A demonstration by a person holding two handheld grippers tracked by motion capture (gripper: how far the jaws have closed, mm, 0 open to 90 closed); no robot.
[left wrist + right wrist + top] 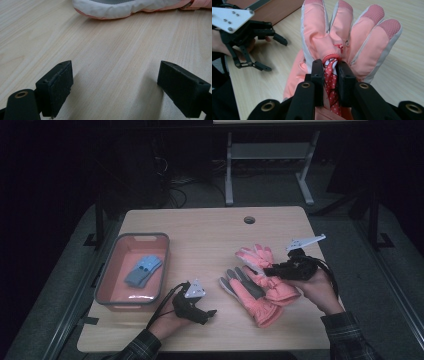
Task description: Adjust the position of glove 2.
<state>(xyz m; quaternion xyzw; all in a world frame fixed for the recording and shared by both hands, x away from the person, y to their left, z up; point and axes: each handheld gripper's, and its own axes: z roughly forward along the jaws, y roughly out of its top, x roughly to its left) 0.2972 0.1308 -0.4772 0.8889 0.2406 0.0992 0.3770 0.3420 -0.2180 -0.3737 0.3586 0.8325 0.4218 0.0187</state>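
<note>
Right gripper view: jaws pinch pink glove (pixel 362 40) thumb.

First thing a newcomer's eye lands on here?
The salmon-pink ski gloves right of the table's centre, one of them pinched by a red dotted strip in the right hand-held gripper. Next, the red bin on the left with blue gloves inside. The left hand-held gripper rests open on the wooden table.

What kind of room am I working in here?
Probably a lab or workshop set up for recording, not a home. A plain wooden table with a cable hole stands on grey carpet, cables trail by a metal bench frame behind, and a storage tray waits beside the pink gloves.
</note>
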